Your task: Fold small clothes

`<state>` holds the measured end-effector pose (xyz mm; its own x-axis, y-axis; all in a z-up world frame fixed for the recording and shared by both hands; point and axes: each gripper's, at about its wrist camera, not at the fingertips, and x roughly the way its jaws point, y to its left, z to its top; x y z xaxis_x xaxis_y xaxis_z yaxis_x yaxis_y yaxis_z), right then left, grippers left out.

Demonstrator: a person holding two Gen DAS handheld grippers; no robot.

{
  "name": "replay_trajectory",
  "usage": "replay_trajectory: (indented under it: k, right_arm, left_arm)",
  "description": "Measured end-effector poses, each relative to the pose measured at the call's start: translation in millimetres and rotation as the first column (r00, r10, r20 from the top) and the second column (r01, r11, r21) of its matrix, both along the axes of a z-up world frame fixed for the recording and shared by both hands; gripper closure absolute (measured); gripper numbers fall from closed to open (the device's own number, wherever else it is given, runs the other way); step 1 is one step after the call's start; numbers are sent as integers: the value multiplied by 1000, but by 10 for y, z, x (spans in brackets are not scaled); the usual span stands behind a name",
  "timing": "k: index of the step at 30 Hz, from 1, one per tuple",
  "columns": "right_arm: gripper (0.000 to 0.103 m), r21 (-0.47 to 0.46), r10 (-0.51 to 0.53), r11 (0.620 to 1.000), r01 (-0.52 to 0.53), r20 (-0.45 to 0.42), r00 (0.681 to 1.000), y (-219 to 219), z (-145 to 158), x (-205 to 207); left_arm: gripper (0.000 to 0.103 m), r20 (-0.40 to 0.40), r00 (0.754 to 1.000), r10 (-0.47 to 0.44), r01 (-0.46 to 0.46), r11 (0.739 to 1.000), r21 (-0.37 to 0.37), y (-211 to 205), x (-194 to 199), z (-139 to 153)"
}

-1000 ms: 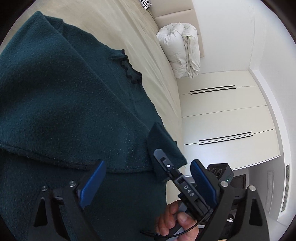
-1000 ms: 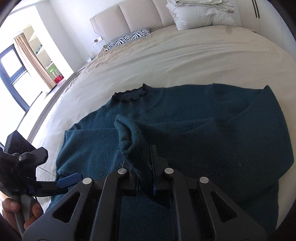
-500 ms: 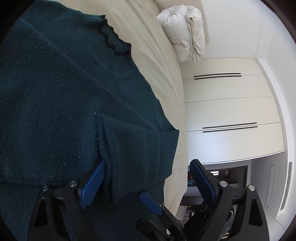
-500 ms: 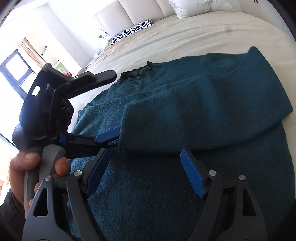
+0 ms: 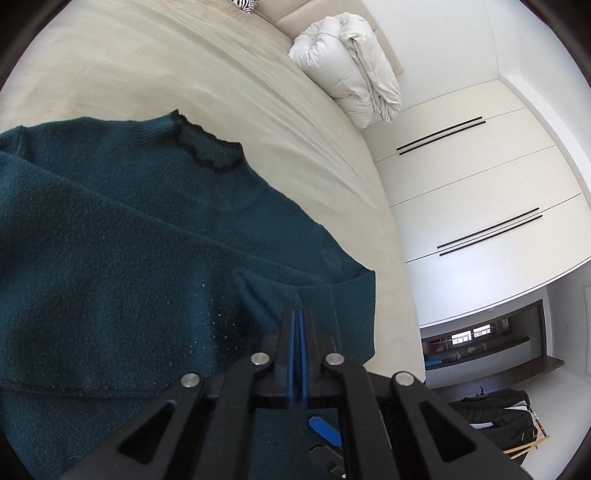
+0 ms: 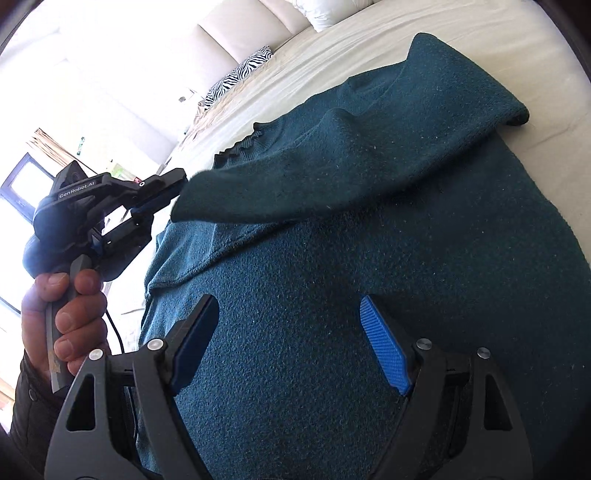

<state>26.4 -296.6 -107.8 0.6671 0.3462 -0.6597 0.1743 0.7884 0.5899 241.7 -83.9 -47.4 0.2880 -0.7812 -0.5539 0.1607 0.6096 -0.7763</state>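
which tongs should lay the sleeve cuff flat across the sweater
Left. The left tongs are shut on the sleeve cuff, lifted over the sweater; the right tongs are open, holding nothing.

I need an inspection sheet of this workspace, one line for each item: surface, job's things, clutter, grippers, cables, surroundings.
Surface: bed with a beige cover, a little wrinkled.
Job's things: dark green sweater lying on the bed, one sleeve folded across the body.
Clutter: rolled white duvet and a zebra pillow at the head end.
Grippers: left gripper shut on the sleeve's cuff; right gripper open above the sweater's body, holding nothing.
Cables: one thin black cable hanging below the left hand.
Surroundings: white wardrobe, padded headboard, window with a curtain.
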Motion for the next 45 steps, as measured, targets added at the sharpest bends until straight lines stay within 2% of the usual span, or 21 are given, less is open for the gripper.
replay_trajectory:
  k: [5, 6, 8, 9, 10, 12, 14, 16, 21, 26, 29, 30, 31, 35, 45]
  right_arm:
    - [24, -1, -1, 1000, 1, 5, 1000, 3, -14, 37]
    - [24, -3, -1, 1000, 1, 7, 1000, 5, -13, 32]
    - [24, -8, 1, 1000, -1, 9, 1000, 10, 2, 16]
    - [24, -9, 3, 1000, -2, 11, 1000, 10, 1, 11]
    - [24, -8, 5, 1000, -4, 13, 1000, 7, 7, 0]
    - [24, -2, 4, 1000, -4, 16, 1000, -3, 8, -13]
    - [24, -4, 3, 1000, -3, 18, 1000, -2, 7, -18]
    - [24, -10, 4, 1000, -4, 21, 1000, 4, 7, -22]
    - [24, -15, 6, 1000, -5, 27, 1000, 2, 2, -33]
    - [24, -18, 7, 1000, -6, 31, 999, 3, 4, -42]
    - [24, -25, 7, 1000, -6, 34, 999, 14, 3, -43]
    - [24, -28, 7, 1000, -6, 34, 999, 20, 5, -42]
    - [24, -30, 7, 1000, -6, 34, 999, 23, 5, -42]
    - [24, -30, 7, 1000, -6, 36, 999, 26, 10, -51]
    - [24, -27, 8, 1000, -7, 40, 999, 15, -6, -64]
  left_arm:
    - [103, 0, 1000, 14, -14, 1000, 22, 78, 26, -30]
    - [100, 2, 1000, 14, -14, 999, 35, 73, 15, -46]
    - [52, -19, 1000, 18, -17, 999, 48, 47, 15, -99]
    - [20, -27, 999, 38, -37, 999, 36, 62, -4, -125]
    - [10, -18, 998, 65, -65, 998, 22, 75, -29, -135]
    - [11, -21, 998, 62, -62, 998, 16, 51, -24, -173]
    - [19, -58, 998, 24, -24, 1000, 1, -44, -6, -245]
    - [36, -68, 997, -20, 21, 1000, 11, -144, -11, -282]
    - [38, -86, 994, -63, 66, 997, 28, -301, -39, -356]
    - [50, -100, 992, -73, 77, 996, 37, -334, -49, -407]
    - [77, -96, 991, -91, 98, 993, 70, -412, -55, -396]
    - [91, -93, 991, -94, 102, 991, 87, -436, -54, -391]
    - [101, -87, 992, -94, 103, 990, 101, -449, -50, -382]
    - [99, -52, 997, -64, 70, 991, 110, -388, -36, -295]
    - [99, 91, 996, -3, -5, 996, 93, 144, -76, 300]
